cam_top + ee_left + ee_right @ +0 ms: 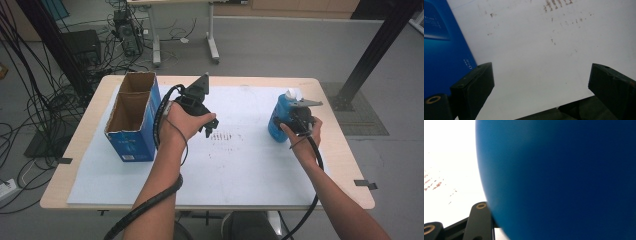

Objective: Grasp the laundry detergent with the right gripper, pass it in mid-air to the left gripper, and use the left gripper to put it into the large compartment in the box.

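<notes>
Right gripper pinches the blue bottle; its rounded wall could slip out sideways. Left gripper stands spread, empty.

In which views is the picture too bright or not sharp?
Right gripper view: the white sheet is washed out, and the blue bottle is so close it looks smooth and blurred. Left gripper view: soft but readable, the blue box darker. High view: evenly lit.
</notes>
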Demonstrator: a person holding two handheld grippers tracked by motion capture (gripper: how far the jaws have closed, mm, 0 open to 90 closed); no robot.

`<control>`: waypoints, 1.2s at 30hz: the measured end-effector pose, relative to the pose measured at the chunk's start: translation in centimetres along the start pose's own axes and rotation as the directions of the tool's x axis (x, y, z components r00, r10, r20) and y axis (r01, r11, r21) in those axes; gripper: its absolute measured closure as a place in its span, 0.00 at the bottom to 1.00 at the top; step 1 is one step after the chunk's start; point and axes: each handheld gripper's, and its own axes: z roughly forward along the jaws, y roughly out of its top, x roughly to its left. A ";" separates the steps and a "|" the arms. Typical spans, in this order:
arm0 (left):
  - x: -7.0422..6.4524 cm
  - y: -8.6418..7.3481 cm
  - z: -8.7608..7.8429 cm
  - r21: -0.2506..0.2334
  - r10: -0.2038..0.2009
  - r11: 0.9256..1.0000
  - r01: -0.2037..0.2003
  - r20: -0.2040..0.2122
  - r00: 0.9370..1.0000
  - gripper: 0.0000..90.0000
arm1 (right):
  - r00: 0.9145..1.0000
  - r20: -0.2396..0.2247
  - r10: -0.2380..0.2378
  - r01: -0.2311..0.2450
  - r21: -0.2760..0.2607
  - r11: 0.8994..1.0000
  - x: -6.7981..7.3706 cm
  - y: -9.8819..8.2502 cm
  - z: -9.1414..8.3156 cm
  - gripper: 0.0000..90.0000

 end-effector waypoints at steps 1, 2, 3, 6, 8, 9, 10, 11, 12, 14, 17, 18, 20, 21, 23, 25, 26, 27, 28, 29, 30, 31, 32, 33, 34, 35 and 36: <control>0.0 0.0 0.0 0.002 -0.002 1.000 0.002 -0.001 1.000 0.08 | 1.000 -0.001 0.000 0.000 0.000 1.000 0.0 0.0 0.0 0.45; 0.0 0.0 -0.1 0.000 0.000 1.000 0.000 -0.002 1.000 0.08 | 1.000 -0.002 -0.001 0.001 -0.001 1.000 0.0 0.0 0.0 0.45; 0.0 -0.1 -0.1 -0.001 -0.001 1.000 0.001 -0.002 1.000 0.08 | 1.000 -0.002 -0.003 0.003 -0.001 1.000 0.0 0.0 0.0 0.45; 0.0 -0.1 -0.2 -0.004 -0.002 1.000 0.001 -0.006 1.000 0.08 | 1.000 -0.003 -0.006 0.006 -0.001 1.000 -0.1 0.0 0.0 0.45; 0.0 -0.2 -0.3 0.000 0.000 1.000 0.000 -0.007 1.000 0.08 | 1.000 -0.004 -0.003 0.003 -0.002 1.000 -0.1 0.0 0.0 0.45; 0.1 -0.2 -0.3 -0.001 -0.001 1.000 0.001 -0.006 1.000 0.08 | 1.000 -0.003 -0.004 0.004 -0.002 1.000 0.0 0.0 0.0 0.45; 0.1 -0.2 -0.3 0.000 -0.002 1.000 0.002 -0.008 1.000 0.08 | 1.000 -0.003 -0.003 0.003 -0.001 1.000 0.0 0.0 0.0 0.45; 0.1 -0.2 -0.3 0.000 0.000 1.000 0.000 -0.009 1.000 0.08 | 1.000 -0.003 -0.003 0.003 -0.002 1.000 -0.1 0.0 0.0 0.45; 0.1 -0.3 -0.3 -0.003 -0.005 1.000 0.005 -0.009 1.000 0.08 | 1.000 -0.005 -0.004 0.004 -0.003 1.000 -0.1 0.0 0.0 0.45; 0.1 -0.3 -0.3 0.000 -0.004 1.000 0.004 -0.011 1.000 0.08 | 1.000 -0.007 -0.008 0.008 -0.005 1.000 -0.1 -0.1 0.0 0.45; 0.2 -0.3 -0.4 -0.001 -0.001 1.000 0.001 -0.011 1.000 0.08 | 1.000 -0.007 -0.008 0.008 -0.006 1.000 -0.1 -0.1 0.0 0.45; 0.2 -0.4 -0.4 -0.002 -0.002 1.000 0.002 -0.012 1.000 0.08 | 1.000 -0.007 -0.008 0.008 -0.006 1.000 -0.1 -0.1 0.0 0.45; 0.2 -0.4 -0.4 -0.002 -0.003 1.000 0.003 -0.012 1.000 0.08 | 1.000 -0.008 -0.008 0.008 -0.007 1.000 -0.1 -0.1 0.0 0.45; 0.2 -0.4 -0.5 -0.003 -0.005 1.000 0.005 -0.012 1.000 0.08 | 1.000 -0.010 -0.009 0.009 -0.007 1.000 -0.2 -0.1 0.0 0.45; 0.2 -0.4 -0.5 -0.002 -0.002 1.000 0.002 -0.014 1.000 0.08 | 1.000 -0.013 -0.009 0.009 -0.007 1.000 -0.2 -0.1 0.0 0.45; 0.2 -0.4 -0.5 -0.002 -0.002 1.000 0.002 -0.016 1.000 0.08 | 1.000 -0.013 -0.006 0.005 -0.005 1.000 -0.2 -0.1 0.0 0.45; 0.2 -0.4 -0.6 -0.001 -0.002 1.000 0.002 -0.015 1.000 0.08 | 1.000 -0.012 -0.005 0.005 -0.004 1.000 -0.2 -0.1 0.0 0.45; 0.2 -0.4 -0.6 -0.001 -0.002 1.000 0.002 -0.015 1.000 0.08 | 1.000 -0.012 -0.005 0.005 -0.004 1.000 -0.2 -0.1 0.0 0.45; 0.2 -0.4 -0.6 -0.002 -0.002 1.000 0.002 -0.016 1.000 0.08 | 1.000 -0.013 -0.005 0.005 -0.004 1.000 -0.2 -0.1 0.0 0.45; 0.2 -0.5 -0.6 -0.004 -0.002 1.000 0.002 -0.016 1.000 0.08 | 1.000 -0.013 -0.005 0.005 -0.004 1.000 -0.2 -0.1 0.0 0.45; 0.2 -0.5 -0.6 -0.004 -0.002 1.000 0.002 -0.014 1.000 0.08 | 1.000 -0.014 -0.003 0.003 -0.005 1.000 -0.2 -0.1 0.0 0.45; 0.2 -0.5 -0.6 -0.004 -0.002 1.000 0.002 -0.015 1.000 0.08 | 1.000 -0.013 -0.002 0.002 -0.005 1.000 -0.2 -0.1 0.0 0.45; 0.2 -0.5 -0.6 -0.003 0.000 1.000 0.000 -0.015 1.000 0.08 | 1.000 -0.013 -0.003 0.003 -0.005 1.000 -0.2 -0.1 0.0 0.45; 0.1 -0.5 -0.6 -0.003 -0.001 1.000 0.001 -0.015 1.000 0.08 | 1.000 -0.013 -0.003 0.003 -0.005 1.000 -0.2 -0.1 0.0 0.45; 0.1 -0.5 -0.6 -0.004 -0.002 1.000 0.001 -0.015 1.000 0.08 | 1.000 -0.014 -0.003 0.003 -0.006 1.000 -0.2 -0.1 0.0 0.45; 0.1 -0.5 -0.6 -0.005 -0.004 1.000 0.004 -0.016 1.000 0.08 | 1.000 -0.014 -0.003 0.003 -0.006 1.000 -0.2 -0.1 0.0 0.45; 0.1 -0.5 -0.7 -0.006 -0.002 1.000 0.002 -0.016 1.000 0.08 | 1.000 -0.015 -0.002 0.002 -0.007 1.000 -0.2 -0.1 0.0 0.45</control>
